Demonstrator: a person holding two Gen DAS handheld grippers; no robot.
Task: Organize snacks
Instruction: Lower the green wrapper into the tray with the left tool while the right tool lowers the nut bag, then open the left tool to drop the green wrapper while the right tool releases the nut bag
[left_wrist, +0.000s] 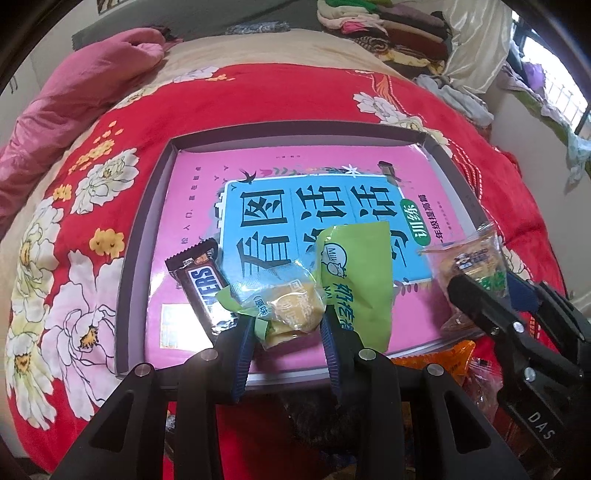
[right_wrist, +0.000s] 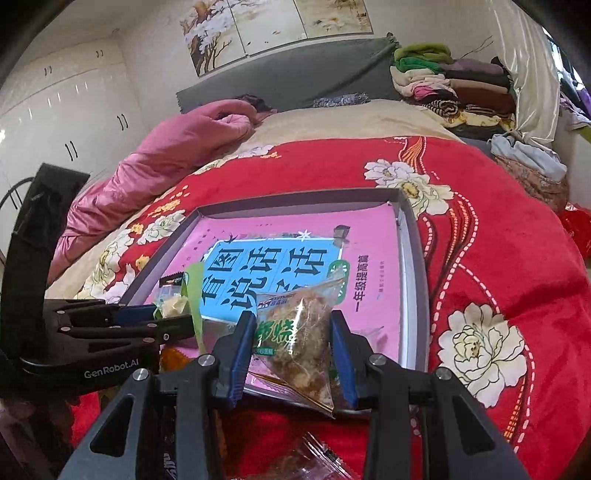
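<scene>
A grey shallow box (left_wrist: 144, 225) lined with a pink book lies on the red floral quilt. In it lie a Snickers bar (left_wrist: 201, 286) and a green milk-snack pack (left_wrist: 354, 273). My left gripper (left_wrist: 288, 328) is shut on a clear-wrapped yellow pastry (left_wrist: 284, 306) over the box's near edge. My right gripper (right_wrist: 293, 332) is shut on a clear bag of brown snack (right_wrist: 299, 332) with green lettering, held over the box's near right part. The right gripper (left_wrist: 491, 295) shows in the left view, the left gripper (right_wrist: 147, 321) in the right view.
An orange snack pack (left_wrist: 443, 358) lies on the quilt just in front of the box (right_wrist: 410, 236), and another clear pack (right_wrist: 314, 458) lies nearer me. A pink duvet (right_wrist: 166, 158) is at the far left, folded clothes (right_wrist: 450, 85) at the far right.
</scene>
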